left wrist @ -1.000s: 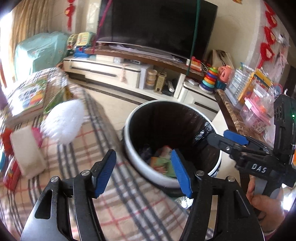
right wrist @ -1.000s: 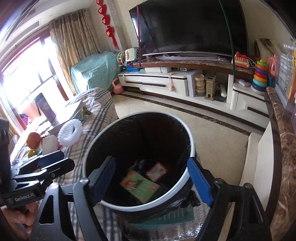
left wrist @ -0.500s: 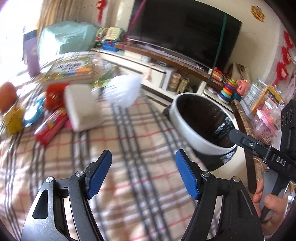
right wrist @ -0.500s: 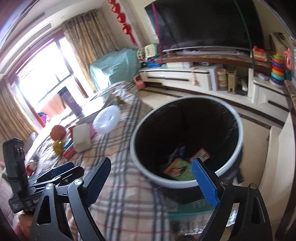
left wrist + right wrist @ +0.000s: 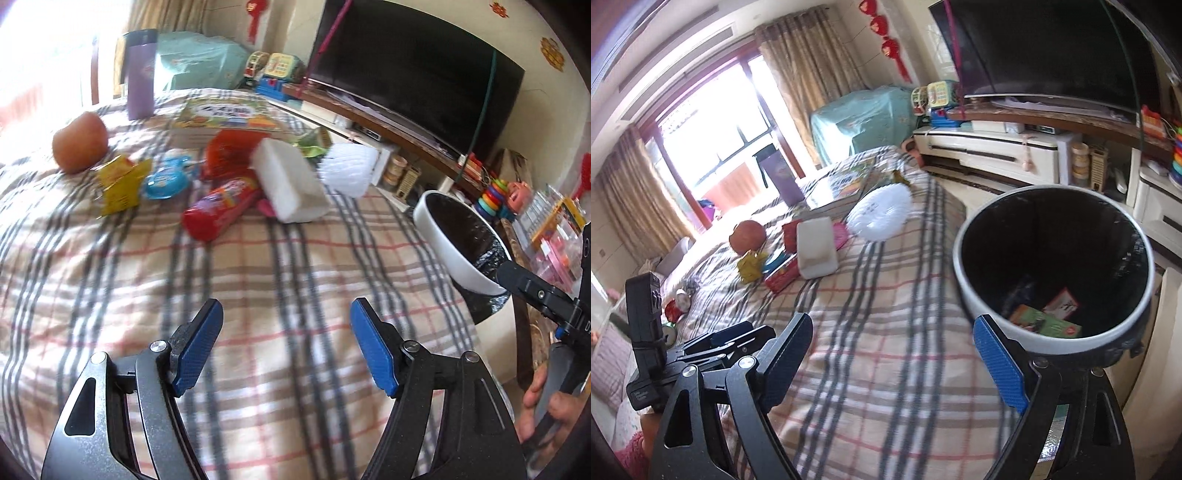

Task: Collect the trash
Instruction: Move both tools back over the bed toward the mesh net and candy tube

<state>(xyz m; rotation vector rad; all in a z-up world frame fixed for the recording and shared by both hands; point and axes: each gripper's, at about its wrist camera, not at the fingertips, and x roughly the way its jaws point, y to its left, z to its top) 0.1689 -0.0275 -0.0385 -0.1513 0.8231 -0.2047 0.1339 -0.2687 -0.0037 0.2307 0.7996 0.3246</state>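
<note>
My left gripper is open and empty above the plaid cloth. Far ahead of it lie a red snack tube, a crumpled yellow wrapper, a blue packet, a red wrapper and a white block. A white bin with a black liner stands at the right. My right gripper is open and empty, over the cloth beside the bin, which holds a green packet and a red-and-white card. The same litter pile lies far ahead to the left.
An orange fruit, a purple tumbler, a picture book and a white frilly disc sit at the back of the cloth. A TV and low cabinet line the far wall. Toys crowd a shelf on the right.
Both grippers have swung left, away from over the bin and onto the plaid cloth. The litter pile has come into view ahead of the left gripper. The left jaws stand a little wider.
</note>
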